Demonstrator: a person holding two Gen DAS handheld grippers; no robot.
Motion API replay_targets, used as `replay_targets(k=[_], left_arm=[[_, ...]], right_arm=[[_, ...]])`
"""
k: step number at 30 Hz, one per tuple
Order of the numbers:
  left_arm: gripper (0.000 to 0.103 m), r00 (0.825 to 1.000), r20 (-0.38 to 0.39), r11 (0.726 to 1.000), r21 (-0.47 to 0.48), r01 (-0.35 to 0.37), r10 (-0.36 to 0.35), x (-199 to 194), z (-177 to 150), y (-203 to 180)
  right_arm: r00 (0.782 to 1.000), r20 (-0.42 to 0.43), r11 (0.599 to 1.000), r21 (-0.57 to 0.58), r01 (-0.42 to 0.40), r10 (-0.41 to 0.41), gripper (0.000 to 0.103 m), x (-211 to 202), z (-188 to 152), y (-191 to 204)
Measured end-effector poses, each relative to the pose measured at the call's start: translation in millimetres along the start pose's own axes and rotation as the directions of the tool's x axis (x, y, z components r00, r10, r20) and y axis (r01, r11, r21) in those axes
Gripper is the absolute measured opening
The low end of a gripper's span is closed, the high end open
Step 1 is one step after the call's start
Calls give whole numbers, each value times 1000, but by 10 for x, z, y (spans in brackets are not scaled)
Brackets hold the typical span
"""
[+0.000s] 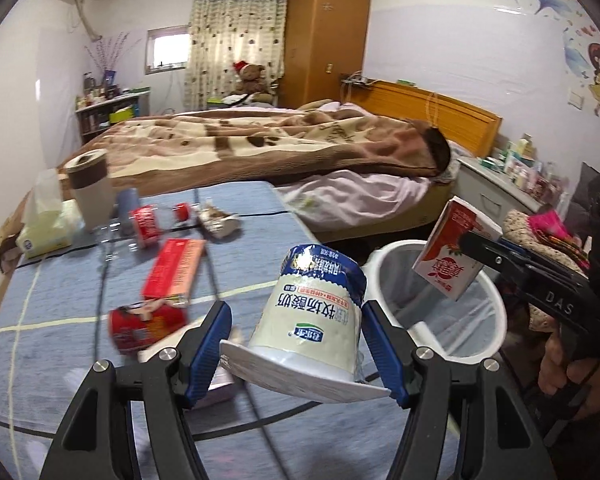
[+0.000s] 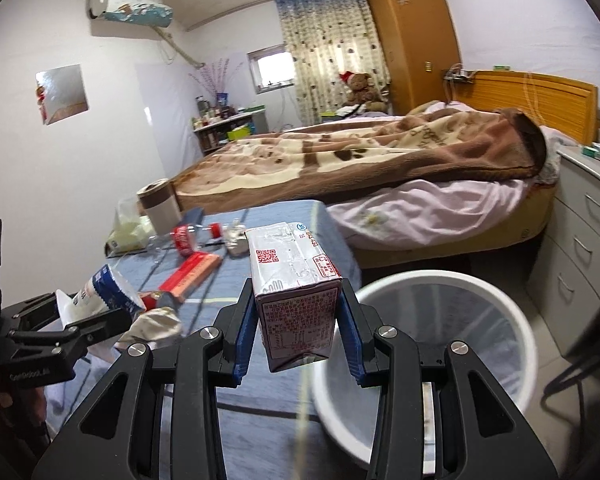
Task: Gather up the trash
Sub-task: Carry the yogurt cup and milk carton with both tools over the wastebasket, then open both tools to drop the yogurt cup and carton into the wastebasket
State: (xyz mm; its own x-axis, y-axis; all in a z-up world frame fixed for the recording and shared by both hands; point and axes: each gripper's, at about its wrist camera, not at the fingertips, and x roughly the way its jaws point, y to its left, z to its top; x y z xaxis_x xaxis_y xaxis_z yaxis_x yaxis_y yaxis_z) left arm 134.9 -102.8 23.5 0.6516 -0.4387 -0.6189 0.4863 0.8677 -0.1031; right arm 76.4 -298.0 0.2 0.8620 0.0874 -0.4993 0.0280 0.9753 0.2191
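My left gripper (image 1: 296,354) is shut on a white and blue yogurt cup (image 1: 312,312), held upside down by its wide rim just left of the white trash bin (image 1: 496,320). My right gripper (image 2: 298,332) is shut on a small red and white milk carton (image 2: 296,300), with the bin's rim (image 2: 420,280) below and to the right. In the left wrist view that carton (image 1: 452,252) hangs over the bin's opening. The bin is lined with a clear bag. In the right wrist view the left gripper (image 2: 92,308) and its cup (image 2: 104,288) sit at the left.
On the blue tablecloth (image 1: 60,300) lie a red box (image 1: 176,268), a crushed red pack (image 1: 148,328), a cola bottle (image 1: 144,224) and a crumpled wrapper (image 1: 216,220). A tissue pack (image 1: 44,228) and a tumbler (image 1: 90,192) stand at the far left. A bed (image 1: 260,148) lies behind, drawers (image 2: 580,260) to the right.
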Motion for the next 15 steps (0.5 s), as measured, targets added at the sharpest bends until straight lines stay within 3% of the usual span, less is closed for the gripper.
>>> replay_targets(k=[8,15], left_arm=[[67,994,-28,994,40,105,-104,220,0,-549],[67,987,-55,983,98,153,-149,414,-33,-982]], right_arm=[[997,-15,996,41,81,-80,39,-93,-44,-372],[991,-51,989,68,131,-127,39,-121,-122,-664]])
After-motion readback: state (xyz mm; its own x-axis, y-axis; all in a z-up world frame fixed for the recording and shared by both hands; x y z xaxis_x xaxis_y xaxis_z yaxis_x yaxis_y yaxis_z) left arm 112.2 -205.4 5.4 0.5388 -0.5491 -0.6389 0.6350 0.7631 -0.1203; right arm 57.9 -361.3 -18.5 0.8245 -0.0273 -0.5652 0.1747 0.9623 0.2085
